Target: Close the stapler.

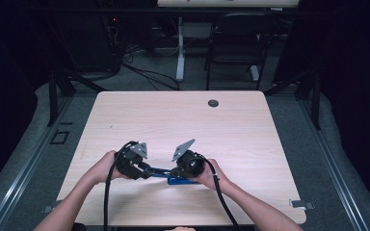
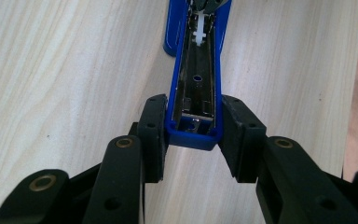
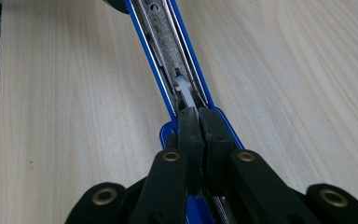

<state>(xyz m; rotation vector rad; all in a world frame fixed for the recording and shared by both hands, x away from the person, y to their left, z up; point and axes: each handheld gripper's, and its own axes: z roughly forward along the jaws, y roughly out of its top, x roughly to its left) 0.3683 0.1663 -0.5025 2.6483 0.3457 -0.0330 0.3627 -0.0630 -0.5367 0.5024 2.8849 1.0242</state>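
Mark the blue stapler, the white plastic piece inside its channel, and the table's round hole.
blue stapler (image 2: 193, 136), left gripper view, its front end wall.
white plastic piece (image 3: 183, 91), right gripper view, its middle.
round hole (image 1: 213, 103), high view, its centre.

In the high view the blue stapler (image 1: 176, 179) is small and mostly covered by the left gripper (image 1: 147, 169) and the right gripper (image 1: 173, 172), so how its parts lie cannot be told there. In the left gripper view the stapler's (image 2: 196, 70) far end runs off the top edge, where what grips the white plastic piece (image 2: 199, 31) is cut off. In the right gripper view the closed jaws cover the near end of the white piece (image 3: 185, 93), and the stapler's (image 3: 168, 42) far end leaves the top edge.
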